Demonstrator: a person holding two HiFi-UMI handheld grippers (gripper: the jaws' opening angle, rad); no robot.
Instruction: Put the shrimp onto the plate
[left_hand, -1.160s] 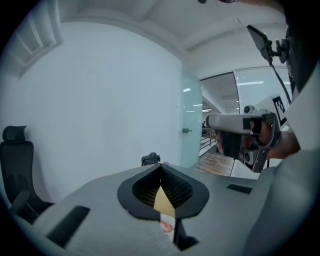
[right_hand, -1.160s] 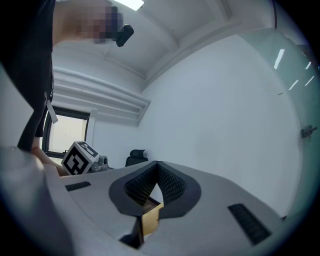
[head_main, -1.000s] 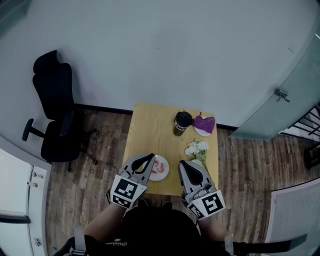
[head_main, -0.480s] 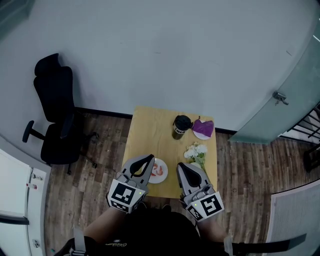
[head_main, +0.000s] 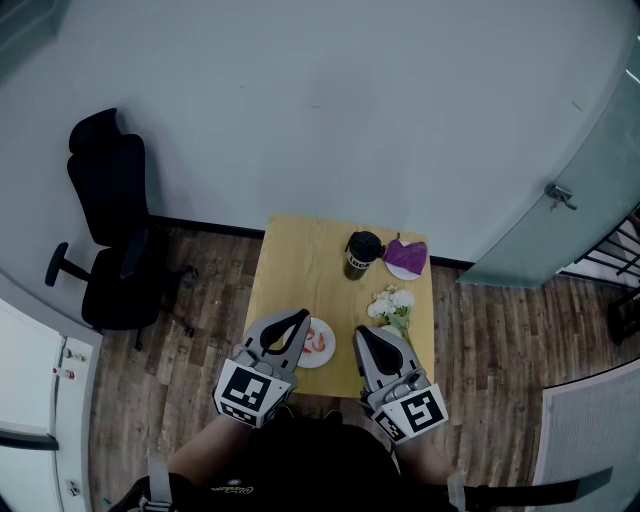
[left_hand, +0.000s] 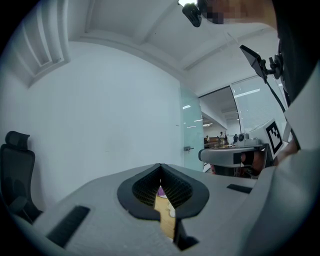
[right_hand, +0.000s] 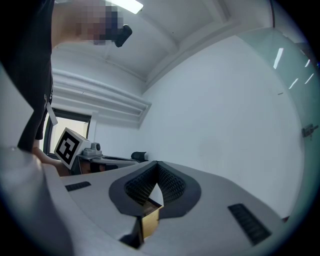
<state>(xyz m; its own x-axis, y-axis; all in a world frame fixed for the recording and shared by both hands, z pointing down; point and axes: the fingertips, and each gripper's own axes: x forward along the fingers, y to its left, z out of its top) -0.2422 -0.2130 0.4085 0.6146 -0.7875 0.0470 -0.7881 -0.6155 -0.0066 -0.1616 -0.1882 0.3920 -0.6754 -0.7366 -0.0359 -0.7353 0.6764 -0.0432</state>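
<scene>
Left gripper view shows the left gripper (left_hand: 160, 168) fingers closed on nothing; the right gripper (right_hand: 157, 164) likewise, empty.

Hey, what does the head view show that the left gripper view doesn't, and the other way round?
Only the head view shows the shrimp lying on the white plate, and the black cup. Only the left gripper view shows, close up, the left gripper with its jaws together on nothing, and a lit office behind glass. Both show the wooden table and the black chair.
</scene>
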